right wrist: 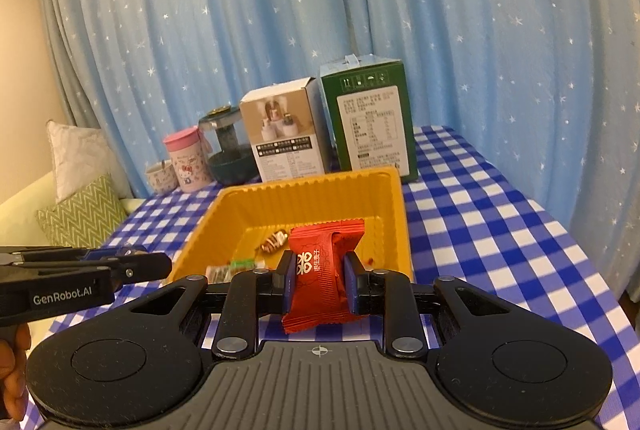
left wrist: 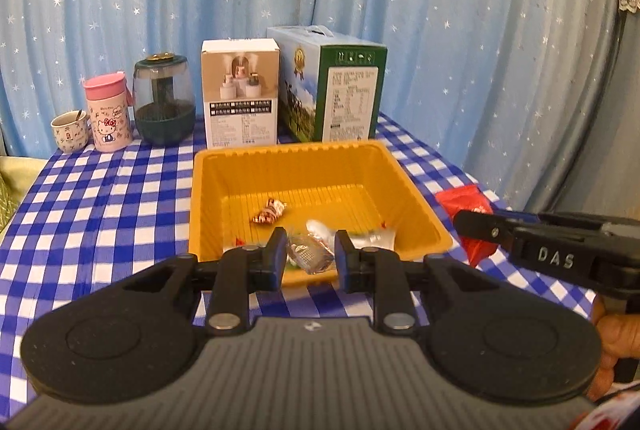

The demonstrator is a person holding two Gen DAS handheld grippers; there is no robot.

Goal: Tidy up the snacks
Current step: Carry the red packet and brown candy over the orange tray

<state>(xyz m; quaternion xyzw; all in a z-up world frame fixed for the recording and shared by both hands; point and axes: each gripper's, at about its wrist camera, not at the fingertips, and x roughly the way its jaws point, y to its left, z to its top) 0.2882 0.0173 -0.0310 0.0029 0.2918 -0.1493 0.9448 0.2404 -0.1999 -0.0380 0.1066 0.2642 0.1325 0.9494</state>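
Observation:
A yellow plastic tray [left wrist: 420, 190] sits on the blue checked tablecloth; it also shows in the right wrist view [right wrist: 396, 206]. Inside lie a brown-and-white wrapped candy [left wrist: 270, 211], a clear silvery packet [left wrist: 310, 250] and other small wrappers. My left gripper [left wrist: 308, 256] is open over the tray's near rim, with the clear packet lying between its fingers but not pinched. My right gripper [right wrist: 318, 278] is shut on a red snack packet [right wrist: 324, 270] and holds it above the table just right of the tray's near corner. The red packet also shows in the left wrist view [left wrist: 466, 206].
Along the back stand a small patterned cup [left wrist: 70, 136], a pink Hello Kitty mug [left wrist: 108, 114], a dark green jar [left wrist: 164, 106], a white box [left wrist: 240, 94] and a green carton [left wrist: 332, 86]. Blue star curtain behind. Cushions [right wrist: 80, 218] at the left.

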